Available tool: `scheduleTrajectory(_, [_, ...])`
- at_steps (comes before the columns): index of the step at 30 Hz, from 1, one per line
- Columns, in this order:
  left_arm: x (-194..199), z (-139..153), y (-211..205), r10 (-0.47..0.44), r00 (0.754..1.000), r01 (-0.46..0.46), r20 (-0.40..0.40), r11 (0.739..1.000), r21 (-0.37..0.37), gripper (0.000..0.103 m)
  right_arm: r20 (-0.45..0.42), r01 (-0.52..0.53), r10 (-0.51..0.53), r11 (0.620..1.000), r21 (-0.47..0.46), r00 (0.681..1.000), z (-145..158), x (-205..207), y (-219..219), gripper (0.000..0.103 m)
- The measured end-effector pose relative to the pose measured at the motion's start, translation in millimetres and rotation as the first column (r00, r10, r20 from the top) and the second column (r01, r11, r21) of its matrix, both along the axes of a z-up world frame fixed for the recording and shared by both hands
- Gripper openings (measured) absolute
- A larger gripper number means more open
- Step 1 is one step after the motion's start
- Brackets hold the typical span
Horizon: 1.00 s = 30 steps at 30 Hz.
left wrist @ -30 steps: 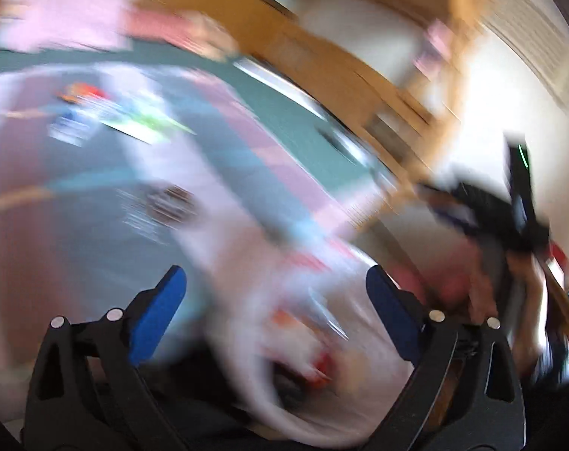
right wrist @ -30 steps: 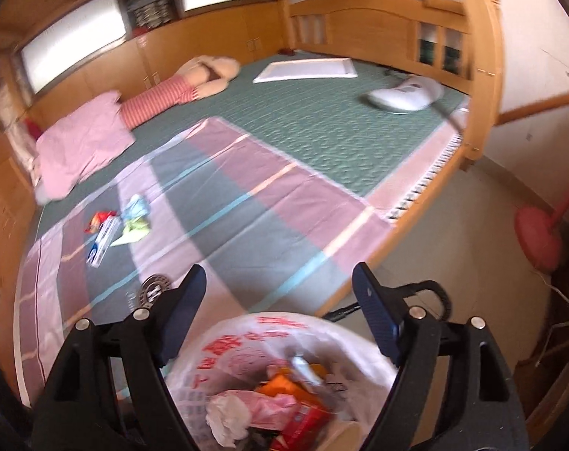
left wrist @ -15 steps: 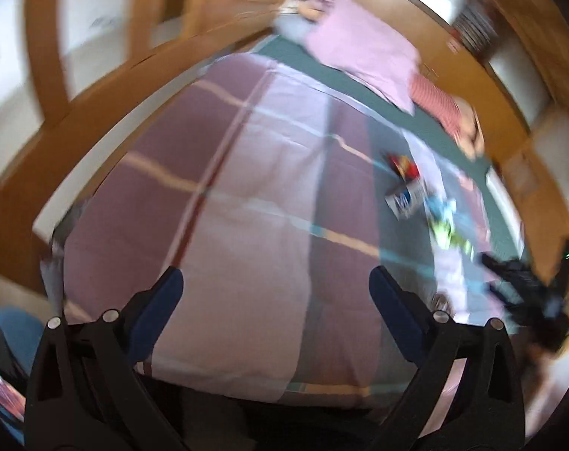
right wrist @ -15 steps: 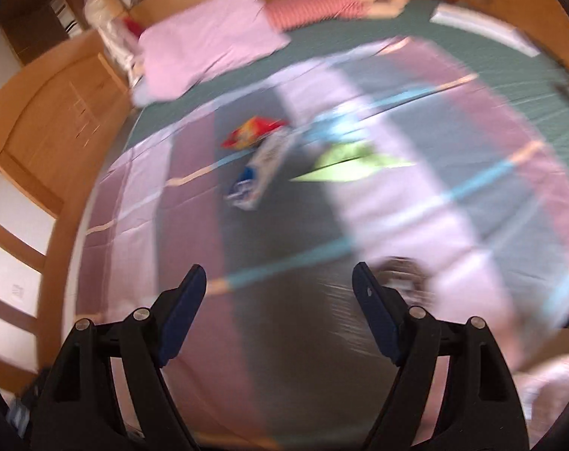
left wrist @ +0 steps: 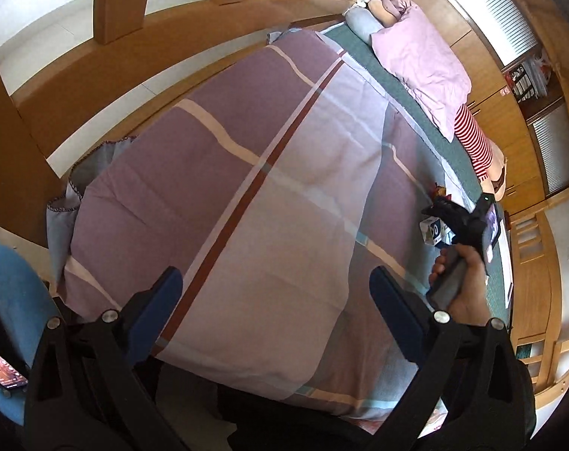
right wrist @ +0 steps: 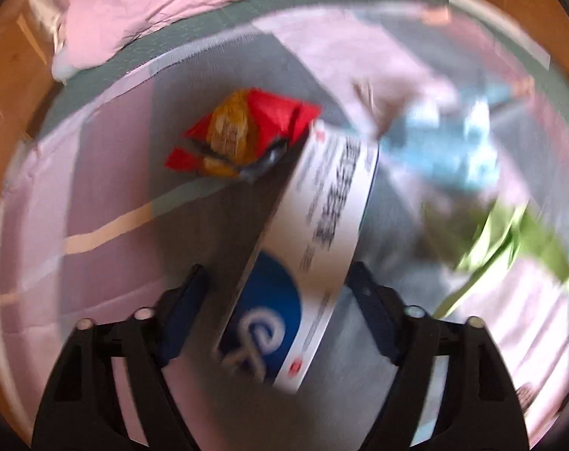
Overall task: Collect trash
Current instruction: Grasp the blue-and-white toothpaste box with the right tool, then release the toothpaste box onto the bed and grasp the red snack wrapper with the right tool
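Observation:
A long white box with a blue end (right wrist: pixel 314 240) lies on the striped bed sheet (right wrist: pixel 107 173), its blue end between the open fingers of my right gripper (right wrist: pixel 280 293). A red and yellow snack wrapper (right wrist: pixel 239 131) lies just beyond it. A blue wrapper (right wrist: pixel 442 150) and a green wrapper (right wrist: pixel 510 240) lie to the right. My left gripper (left wrist: pixel 275 293) is open and empty above the near edge of the bed. In the left wrist view the right gripper (left wrist: pixel 461 221) reaches over the box (left wrist: pixel 433 231).
A pink pillow (left wrist: pixel 423 60) and a striped doll (left wrist: pixel 476 143) lie at the head of the bed. A wooden bed frame (left wrist: pixel 171 71) runs along the left side. A blue chair (left wrist: pixel 17 300) stands at the lower left.
Both grippers have swung away from the trash bag to the bed. My right gripper has moved in close to the white box, which now lies between its fingers.

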<state>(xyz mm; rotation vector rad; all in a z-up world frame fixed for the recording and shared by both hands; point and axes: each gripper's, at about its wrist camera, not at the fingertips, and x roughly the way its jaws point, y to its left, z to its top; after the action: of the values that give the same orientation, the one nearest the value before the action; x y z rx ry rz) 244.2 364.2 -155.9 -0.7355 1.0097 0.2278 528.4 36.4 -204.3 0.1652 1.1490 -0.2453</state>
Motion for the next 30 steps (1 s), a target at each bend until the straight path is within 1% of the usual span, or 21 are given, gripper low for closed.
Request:
scheduleTrajectory(1, [-0.4,1.8,0.3,-0.001,1.000,0.001,0.000,1.000,0.002,0.099,-0.001,-0.034,0.034,0.998,-0.043,0.999,0.8,1.4,4.7,0.053])
scheduleTrajectory(2, [-0.4,2.0,-0.2,-0.001,1.000,0.001,-0.002,1.000,0.004,0.099,0.005,-0.060,0.060,0.997,-0.048,0.998,2.7,0.5,6.7,0.050])
scheduleTrajectory(4, [-1.4,2.2,-0.1,0.001,1.000,-0.001,-0.004,1.000,-0.001,0.099,0.006,-0.093,0.093,0.996,-0.009,0.996,4.9,-4.7,8.2,0.048])
scheduleTrajectory(6, [-3.0,1.3,0.8,0.011,1.000,-0.011,-0.006,1.000,-0.008,0.099,-0.009,-0.138,0.138,0.990,0.039,0.990,5.8,-21.0,13.7,0.047])
scheduleTrajectory(9, [-4.3,-1.2,3.5,0.034,0.999,-0.034,-0.011,0.999,-0.015,0.099,-0.036,-0.262,0.266,0.960,0.099,0.963,6.4,-51.6,36.3,0.047])
scheduleTrajectory(12, [-7.6,-3.8,7.9,0.066,0.998,-0.066,-0.015,0.997,-0.030,0.099,-0.075,-0.451,0.470,0.874,0.184,0.880,8.0,-97.9,74.3,0.047])
scheduleTrajectory(13, [-8.7,-4.6,9.3,0.074,0.997,-0.074,-0.017,0.997,-0.034,0.099,-0.085,-0.516,0.543,0.829,0.217,0.836,9.7,-117.2,89.3,0.047])
scheduleTrajectory(14, [-9.6,-5.7,10.4,0.082,0.996,-0.083,-0.019,0.996,-0.041,0.099,-0.096,-0.553,0.589,0.794,0.250,0.802,9.8,-129.2,98.8,0.047])
scheduleTrajectory(15, [-10.1,-6.8,11.4,0.088,0.996,-0.089,-0.020,0.995,-0.049,0.099,-0.107,-0.598,0.650,0.742,0.305,0.752,9.8,-143.4,110.4,0.048])
scheduleTrajectory(16, [-10.2,-8.0,12.2,0.092,0.995,-0.094,-0.023,0.994,-0.055,0.099,-0.106,-0.633,0.701,0.690,0.351,0.705,11.3,-153.5,119.0,0.053])
scheduleTrajectory(17, [-11.0,-9.0,12.6,0.096,0.995,-0.097,-0.026,0.993,-0.060,0.099,-0.104,-0.661,0.738,0.650,0.374,0.667,14.0,-159.7,124.7,0.062])
scheduleTrajectory(18, [-11.6,-10.4,13.3,0.101,0.994,-0.102,-0.029,0.992,-0.068,0.099,-0.096,-0.684,0.757,0.631,0.365,0.647,19.1,-162.2,126.7,0.068])
scheduleTrajectory(19, [-12.3,-11.9,13.8,0.105,0.994,-0.107,-0.033,0.991,-0.076,0.099,-0.066,-0.708,0.762,0.627,0.324,0.645,29.6,-162.4,125.6,0.077])
scheduleTrajectory(20, [-13.3,-13.1,13.8,0.108,0.993,-0.111,-0.037,0.990,-0.084,0.099,-0.023,-0.722,0.756,0.634,0.277,0.654,41.6,-157.7,120.7,0.082])
scheduleTrajectory(21, [-13.6,-14.1,13.9,0.111,0.993,-0.114,-0.040,0.989,-0.090,0.099,0.018,-0.724,0.742,0.649,0.236,0.671,52.6,-151.5,114.5,0.083])
scheduleTrajectory(22, [-13.7,-14.8,13.7,0.113,0.993,-0.117,-0.041,0.988,-0.097,0.099,0.063,-0.698,0.701,0.692,0.183,0.711,64.7,-138.6,102.5,0.084])
scheduleTrajectory(24, [-12.6,-15.3,11.9,0.108,0.993,-0.112,-0.042,0.988,-0.109,0.099,0.108,-0.623,0.614,0.774,0.115,0.782,75.8,-107.7,85.4,0.085])
scheduleTrajectory(26, [-10.6,-15.3,8.6,0.095,0.995,-0.099,-0.043,0.989,-0.112,0.099,0.139,-0.506,0.495,0.861,0.054,0.858,78.8,-69.5,60.5,0.085])
scheduleTrajectory(27, [-9.7,-15.7,6.7,0.087,0.995,-0.092,-0.046,0.990,-0.111,0.099,0.146,-0.447,0.437,0.894,0.043,0.888,76.3,-54.6,50.7,0.085])
scheduleTrajectory(28, [-8.7,-16.6,4.4,0.081,0.995,-0.086,-0.049,0.990,-0.113,0.099,0.149,-0.376,0.364,0.925,0.058,0.919,72.4,-31.6,36.8,0.085])
scheduleTrajectory(30, [-7.9,-19.5,2.0,0.072,0.996,-0.079,-0.058,0.990,-0.120,0.099,0.151,-0.246,0.226,0.960,0.134,0.962,61.8,1.5,13.6,0.085])
